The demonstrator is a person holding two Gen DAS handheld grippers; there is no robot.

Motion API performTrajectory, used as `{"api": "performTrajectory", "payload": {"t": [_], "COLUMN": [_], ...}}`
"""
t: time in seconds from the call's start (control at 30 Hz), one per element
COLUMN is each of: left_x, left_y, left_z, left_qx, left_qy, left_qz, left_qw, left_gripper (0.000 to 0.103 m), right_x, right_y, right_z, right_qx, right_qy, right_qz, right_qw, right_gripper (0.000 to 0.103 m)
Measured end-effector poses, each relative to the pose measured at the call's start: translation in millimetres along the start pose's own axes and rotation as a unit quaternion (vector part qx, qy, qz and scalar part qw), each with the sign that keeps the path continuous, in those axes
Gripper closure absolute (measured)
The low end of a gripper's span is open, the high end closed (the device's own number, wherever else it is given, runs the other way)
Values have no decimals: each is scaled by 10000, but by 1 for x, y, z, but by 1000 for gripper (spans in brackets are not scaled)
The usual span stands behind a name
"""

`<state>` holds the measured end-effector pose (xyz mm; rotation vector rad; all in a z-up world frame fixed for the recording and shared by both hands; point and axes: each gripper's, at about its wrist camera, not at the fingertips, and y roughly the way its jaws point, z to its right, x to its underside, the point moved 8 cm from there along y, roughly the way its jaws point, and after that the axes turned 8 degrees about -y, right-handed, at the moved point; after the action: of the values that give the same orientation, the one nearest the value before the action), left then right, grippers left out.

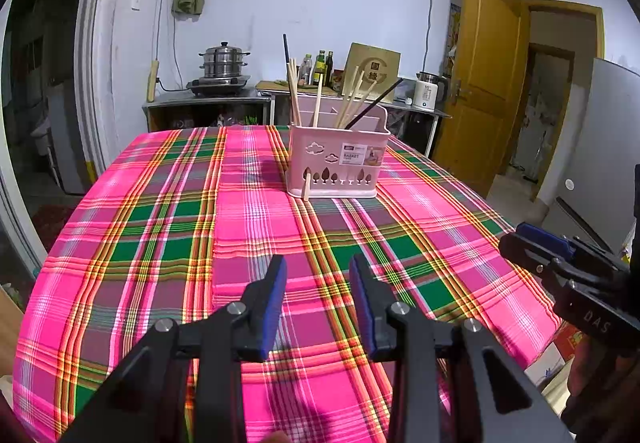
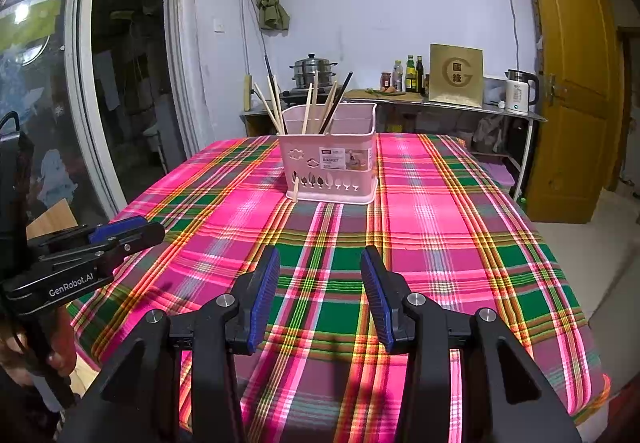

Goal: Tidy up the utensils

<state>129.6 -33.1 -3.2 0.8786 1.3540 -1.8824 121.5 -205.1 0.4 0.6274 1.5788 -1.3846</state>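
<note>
Left wrist fisheye is looking across a table draped in a pink, green and yellow plaid tablecloth (image 1: 256,227). The left gripper (image 1: 318,263), black-armed with blue ribbed pads, is hovering low over the cloth near the front edge, its jaws standing apart with nothing between them. Toward the far end of the table a pale pink plastic utensil basket (image 1: 338,163) with cloud and tree cut-outs and a paper label is sitting upright on the cloth. Several light wooden chopsticks (image 1: 318,101) and a couple of black chopsticks (image 1: 374,105) are leaning at mixed angles inside its compartments. One short wooden chopstick end (image 1: 307,185) is poking out through a cut-out at the basket's lower left corner, touching the cloth. At the right margin of this view the right gripper (image 1: 520,239) is showing from the side, well apart from the basket.

From the right wrist view, the right gripper (image 2: 320,263) is likewise hanging released above the tablecloth (image 2: 440,203), empty, with the basket (image 2: 328,167) straight ahead and well apart from it. The left gripper (image 2: 132,231) is appearing at the left edge, held by a hand.

Behind the table, a steel counter (image 2: 460,105) is carrying a stacked steamer pot (image 2: 314,73), bottles, a gold square box (image 2: 456,75) and a white electric kettle (image 2: 520,93). A yellow-brown wooden door (image 2: 568,83) is standing open at right.
</note>
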Motion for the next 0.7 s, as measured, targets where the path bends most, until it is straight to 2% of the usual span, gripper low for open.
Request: {"api": "performTrajectory", "payload": {"t": [0.7], "left_x": [1], "left_y": [-1], "left_z": [1], "left_qx": [-12], "left_qy": [5], "left_qz": [-16], "left_qw": [10000], "left_gripper": [68], "right_x": [0], "right_y": [-2], "right_z": [0], "right_qx": [33], "right_qy": [-10], "right_qz": [8], "right_qw": [10000], "right_gripper": [60]}}
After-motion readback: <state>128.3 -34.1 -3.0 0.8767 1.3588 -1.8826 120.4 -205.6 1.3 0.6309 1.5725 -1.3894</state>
